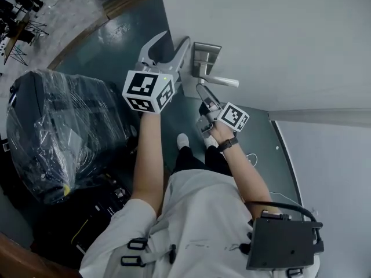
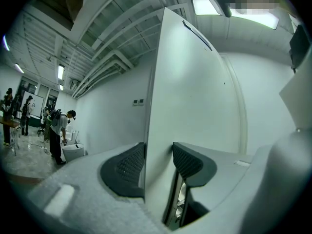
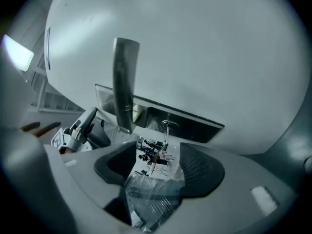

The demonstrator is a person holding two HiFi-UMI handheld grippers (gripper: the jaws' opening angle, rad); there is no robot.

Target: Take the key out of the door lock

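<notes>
A white door (image 1: 272, 39) stands ajar, with a silver lever handle (image 1: 217, 80) on a lock plate (image 1: 204, 54). My left gripper (image 1: 175, 39) straddles the door's edge (image 2: 157, 130), both pads against it. My right gripper (image 1: 203, 90) sits just under the handle, jaws open with nothing between the pads. In the right gripper view the lever handle (image 3: 124, 82) points toward me. A small thin key (image 3: 167, 128) sticks out of the dark lock plate (image 3: 195, 123), just beyond the right gripper (image 3: 156, 162). The key does not show in the head view.
A large dark bundle wrapped in clear plastic (image 1: 64, 126) sits on the floor to the left of the person's legs. A black box (image 1: 284, 242) hangs at the person's hip. Far off in the hall, people (image 2: 61, 130) stand by tables.
</notes>
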